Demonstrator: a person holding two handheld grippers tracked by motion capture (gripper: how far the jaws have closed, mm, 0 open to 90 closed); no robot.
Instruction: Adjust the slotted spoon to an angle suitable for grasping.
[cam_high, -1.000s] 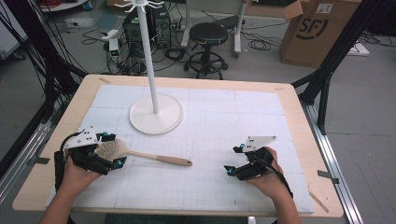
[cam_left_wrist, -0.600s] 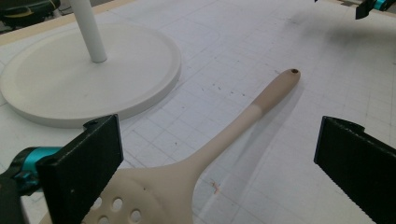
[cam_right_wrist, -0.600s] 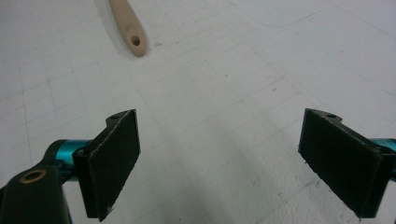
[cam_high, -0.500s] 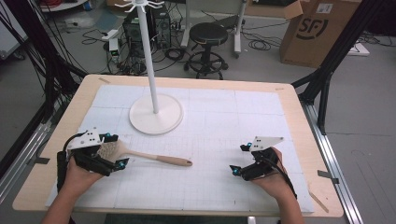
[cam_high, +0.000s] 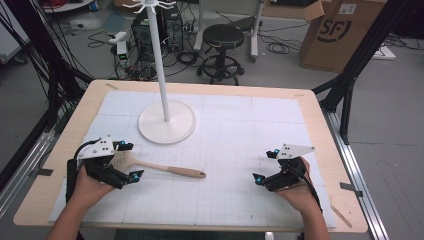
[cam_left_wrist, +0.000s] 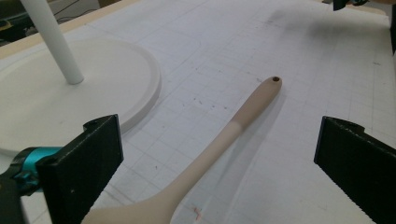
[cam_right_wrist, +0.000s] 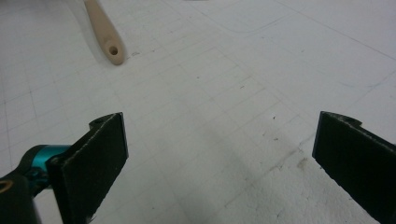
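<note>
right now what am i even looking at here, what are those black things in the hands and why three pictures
A person sits at a table covered with a white gridded mat, holding a hand-operated gripper in each hand; there is no robot arm. The high view looks down from above the person. The other two pictures come from small cameras riding on each gripper, looking along its two black jaws.

On the mat lie a wooden spoon and a white stand with a round base and tall pole.

The left gripper is open around the spoon's bowl end, its jaws clear of it, so nothing is held. The right gripper has just been opening, with bare mat between its jaws, the spoon's handle tip farther off.
</note>
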